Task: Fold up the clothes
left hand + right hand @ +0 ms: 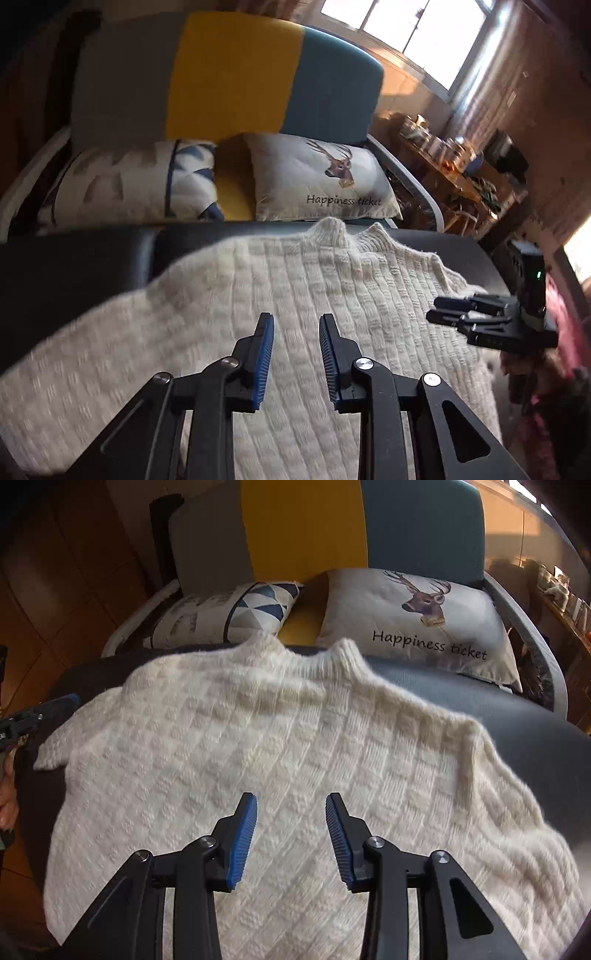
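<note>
Both black claws, left gripper [296,321] and right gripper [291,799], hung parted and empty above the cream waffle-knit sweater [258,746], spread flat.

One line of readable print, on a cushion

The words "Happiness ticket" stand in dark slanted script on the pale square fabric cushion with a printed deer head [321,177] [417,624], just under the deer head and toward the cushion's near edge; both wrist views show them clearly. This cushion leans at the far side of the scene, to the right of a white cushion with blue triangles [147,181] [229,614], whose grey markings are too blurred to read as letters. Nothing else in view carries legible writing, and the items on the far right wooden shelf [454,166] are too small to read.
</note>
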